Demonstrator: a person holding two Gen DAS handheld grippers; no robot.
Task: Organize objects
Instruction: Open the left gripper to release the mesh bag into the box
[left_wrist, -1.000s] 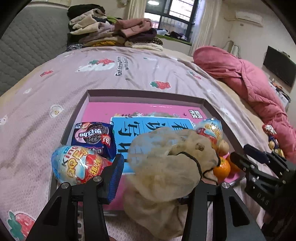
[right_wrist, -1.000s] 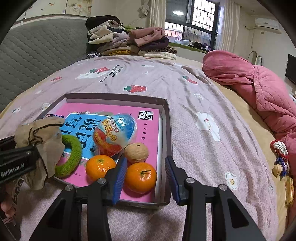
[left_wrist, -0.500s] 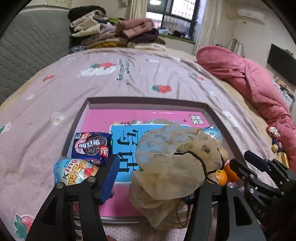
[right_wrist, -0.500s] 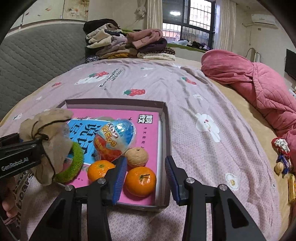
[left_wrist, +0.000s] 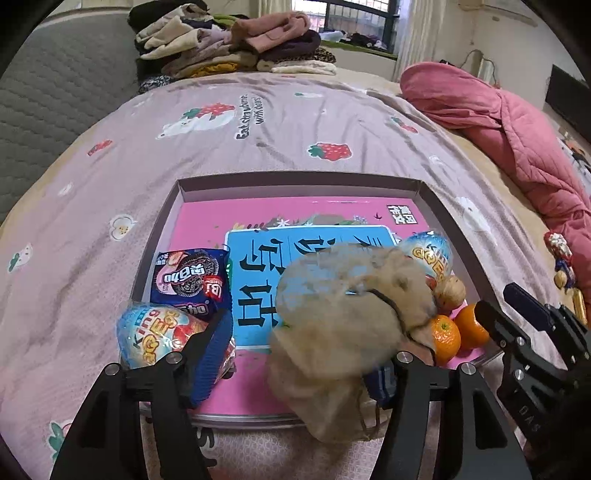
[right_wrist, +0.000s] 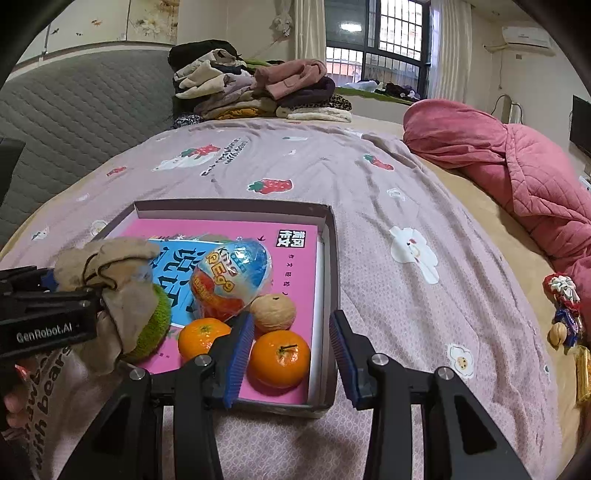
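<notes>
Gauzy beige pouch (left_wrist: 354, 306) hangs between the opening left tool (left_wrist: 299, 354) over the box (left_wrist: 295, 184); right tool (right_wrist: 291, 347), stamped "DAS", gapes empty.

1. One shallow box (right_wrist: 330, 258) on the bed, one pink book (left_wrist: 306, 214) lying flat inside it.
2. Two foil-wrapped egg toys: one at the box's left front corner (left_wrist: 159, 338), one toward its right side (right_wrist: 232, 278).
3. Two oranges (right_wrist: 280, 358) (right_wrist: 203, 338), side by side at the box's front right.
4. One walnut (right_wrist: 273, 312), just behind the oranges.
5. One cookie packet (left_wrist: 190, 278).
6. One beige drawstring pouch (left_wrist: 351, 314).
7. One green fuzzy ring (right_wrist: 153, 332), partly under the pouch.
8. Two tools: left (left_wrist: 299, 365), right (right_wrist: 291, 354).
9. One small cluster of sweets (right_wrist: 563, 314) on the bed's right edge; count unclear.
</notes>
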